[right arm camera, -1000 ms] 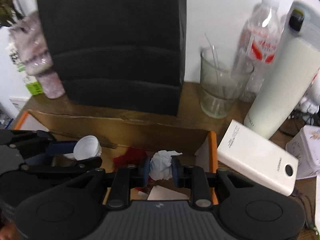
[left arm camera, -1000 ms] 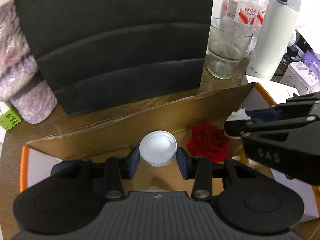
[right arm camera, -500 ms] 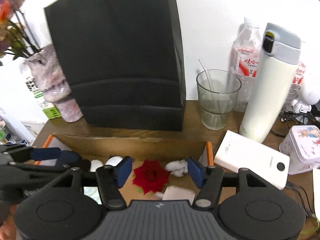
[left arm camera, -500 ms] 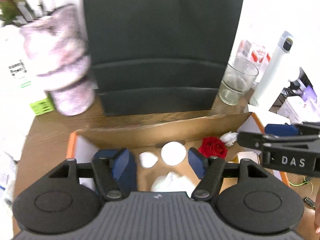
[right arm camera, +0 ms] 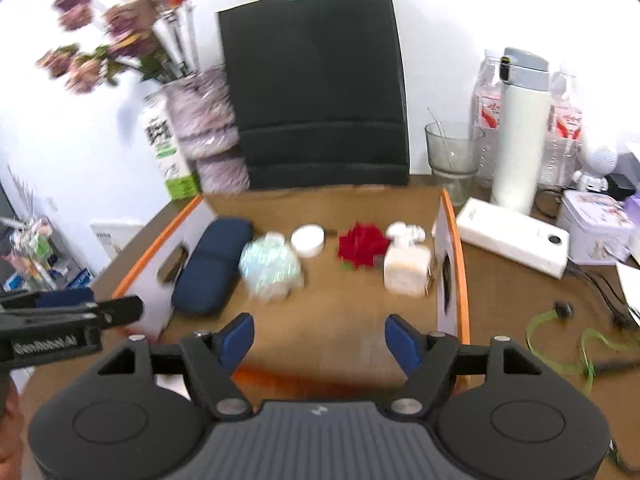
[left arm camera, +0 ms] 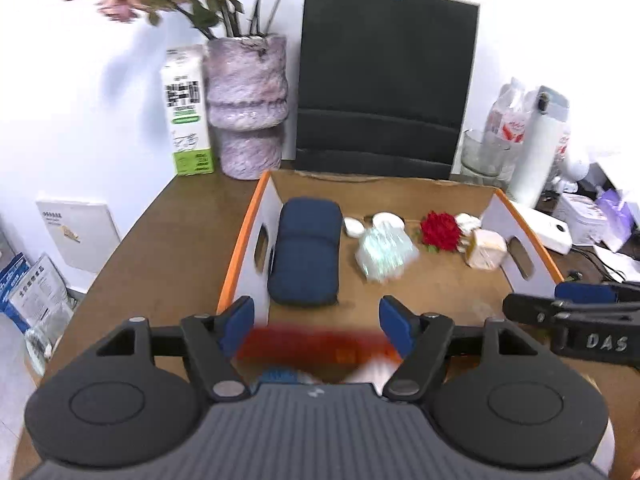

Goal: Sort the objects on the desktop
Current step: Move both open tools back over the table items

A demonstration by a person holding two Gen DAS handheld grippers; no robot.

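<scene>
Both claws empty, jaws opening: left gripper [left arm camera: 316,322] and right gripper [right arm camera: 318,338] hang over the near edge of the cardboard box [left arm camera: 516,216]. Inside, along the far wall: navy case [left arm camera: 306,256] at the left wall, semi-stiff, probably best pinched across its width; crinkly plastic packet [left arm camera: 384,254], light and likely slippery; red rose [left arm camera: 440,230], soft, crushable.
</scene>
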